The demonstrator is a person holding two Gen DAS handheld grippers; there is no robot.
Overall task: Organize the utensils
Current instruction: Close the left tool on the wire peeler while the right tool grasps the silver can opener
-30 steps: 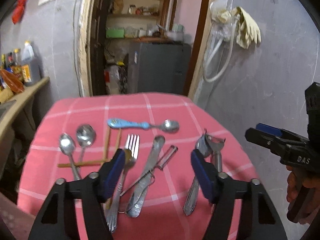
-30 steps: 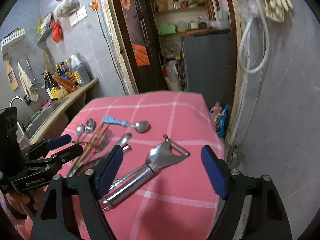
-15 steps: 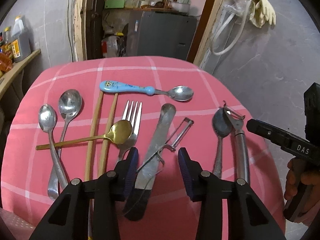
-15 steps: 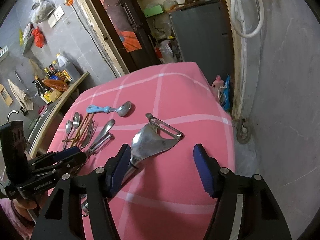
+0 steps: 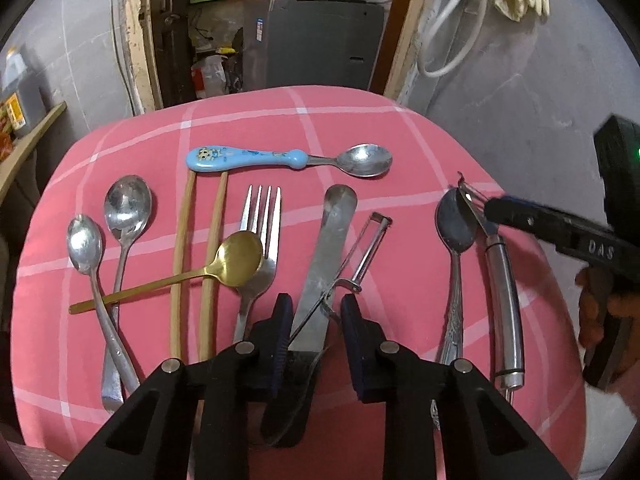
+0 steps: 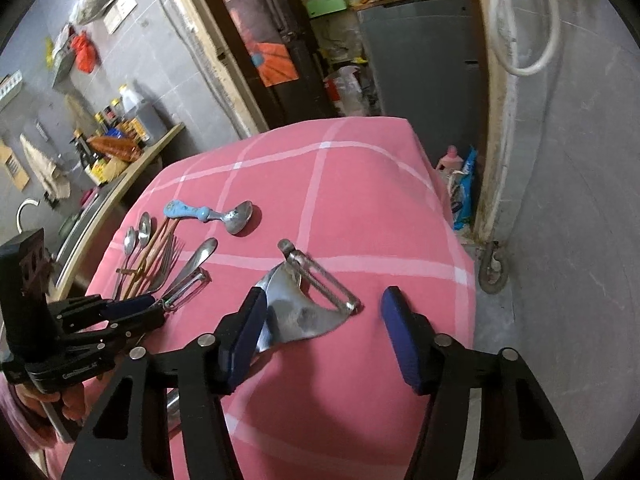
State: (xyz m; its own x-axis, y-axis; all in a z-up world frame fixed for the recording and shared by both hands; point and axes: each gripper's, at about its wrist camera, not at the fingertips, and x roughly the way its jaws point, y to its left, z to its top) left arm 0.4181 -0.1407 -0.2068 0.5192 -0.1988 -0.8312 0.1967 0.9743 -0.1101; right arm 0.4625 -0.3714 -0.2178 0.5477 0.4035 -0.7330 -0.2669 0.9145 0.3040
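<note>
Two grippers hover low over utensils on the pink checked cloth [image 5: 360, 128].
Left gripper [image 5: 314, 312], jaws closing to a narrow gap, straddles the table knife [image 5: 328, 248] and wire peeler [image 5: 362, 256]; right gripper [image 6: 324, 320], half open and also closing, straddles the Y-peeler [image 6: 296, 312], gripping nothing.

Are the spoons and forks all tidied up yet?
Not yet. Nothing looks sorted: the gold spoon lies across the chopsticks. The left hand-held gripper has just been closing around the knife and wire peeler; the right hand-held gripper hangs open over the wide peeler.
</note>
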